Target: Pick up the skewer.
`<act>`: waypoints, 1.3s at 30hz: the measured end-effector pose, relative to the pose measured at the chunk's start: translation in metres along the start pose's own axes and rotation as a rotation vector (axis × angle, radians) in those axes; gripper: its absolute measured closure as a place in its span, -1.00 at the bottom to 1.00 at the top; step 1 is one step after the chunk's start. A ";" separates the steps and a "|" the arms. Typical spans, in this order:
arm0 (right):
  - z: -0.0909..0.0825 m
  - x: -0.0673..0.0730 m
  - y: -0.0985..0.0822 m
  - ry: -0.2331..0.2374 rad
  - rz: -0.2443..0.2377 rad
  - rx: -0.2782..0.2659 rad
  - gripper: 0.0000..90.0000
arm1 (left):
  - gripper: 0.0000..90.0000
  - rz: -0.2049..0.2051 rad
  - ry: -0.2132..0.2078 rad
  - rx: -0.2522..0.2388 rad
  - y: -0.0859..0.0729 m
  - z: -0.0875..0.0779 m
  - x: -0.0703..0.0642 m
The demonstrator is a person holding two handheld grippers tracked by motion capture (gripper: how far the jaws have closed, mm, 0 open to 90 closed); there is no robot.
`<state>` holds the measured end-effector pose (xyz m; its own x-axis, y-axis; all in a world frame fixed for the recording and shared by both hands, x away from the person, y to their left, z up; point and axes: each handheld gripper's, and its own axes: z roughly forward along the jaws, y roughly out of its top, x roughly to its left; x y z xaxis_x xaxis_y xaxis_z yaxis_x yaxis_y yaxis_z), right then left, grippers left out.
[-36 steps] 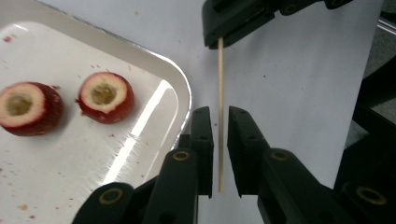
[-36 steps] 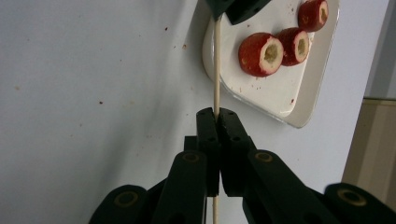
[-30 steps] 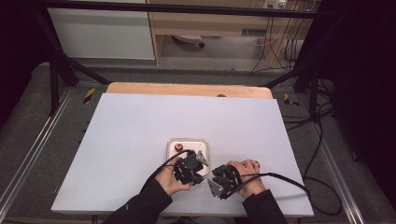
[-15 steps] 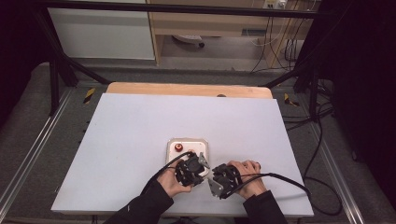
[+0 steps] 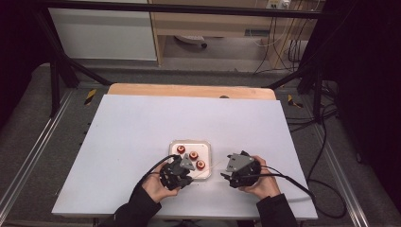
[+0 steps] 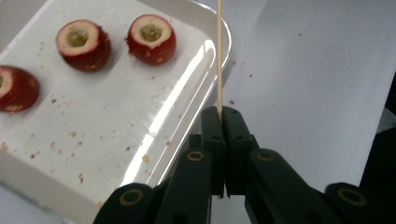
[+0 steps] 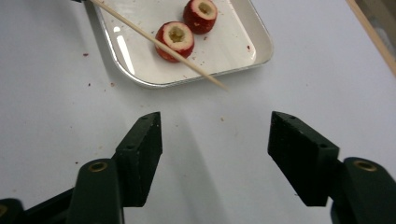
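Nearest the person, the left gripper [image 6: 222, 116] has its jaws pinched tight on a thin wooden skewer [image 6: 218, 56] — gripped at its near end so the long free part sticks out past the tips, ready to spear fruit. In the high view the left gripper [image 5: 182, 169] sits at the tray's near edge and the skewer [image 5: 215, 166] runs out to the right toward the other hand.

The right gripper [image 7: 215, 133] stands wide with nothing between the jaws; they have just been opening. It hovers over bare table just short of the skewer's pointed tip [image 7: 223, 87], in the high view just right of the tray [image 5: 232, 174]. My guess: it let go so the left hand carries the stick alone.

Beyond lies the white tray [image 5: 174, 144] on the table [image 5: 142, 118], holding three cored red fruits [image 5: 193, 154], hollow sides up — [image 6: 151, 38] shows one — well placed for threading. The skewer crosses above the tray's rim; nothing is threaded on it yet.
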<state>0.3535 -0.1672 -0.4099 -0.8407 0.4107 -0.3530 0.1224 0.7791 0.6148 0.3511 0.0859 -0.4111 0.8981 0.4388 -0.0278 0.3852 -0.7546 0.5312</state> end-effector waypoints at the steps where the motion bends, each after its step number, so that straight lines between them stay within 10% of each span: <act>1: 0.000 -0.002 -0.002 0.006 0.038 0.001 -0.29 | 0.97 -0.006 0.003 -0.010 -0.003 -0.002 0.002; 18: 0.005 -0.013 -0.009 0.064 0.417 0.032 -0.75 | 0.97 -0.145 0.098 -0.225 -0.062 -0.037 0.021; 39: 0.018 -0.020 0.035 0.132 0.517 0.038 -0.91 | 0.96 -0.192 0.136 -0.297 -0.094 -0.043 0.028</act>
<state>0.3842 -0.1401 -0.3939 -0.7245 0.6843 0.0820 0.5551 0.5089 0.6579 0.3312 0.1905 -0.4253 0.7712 0.6347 -0.0488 0.4481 -0.4868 0.7498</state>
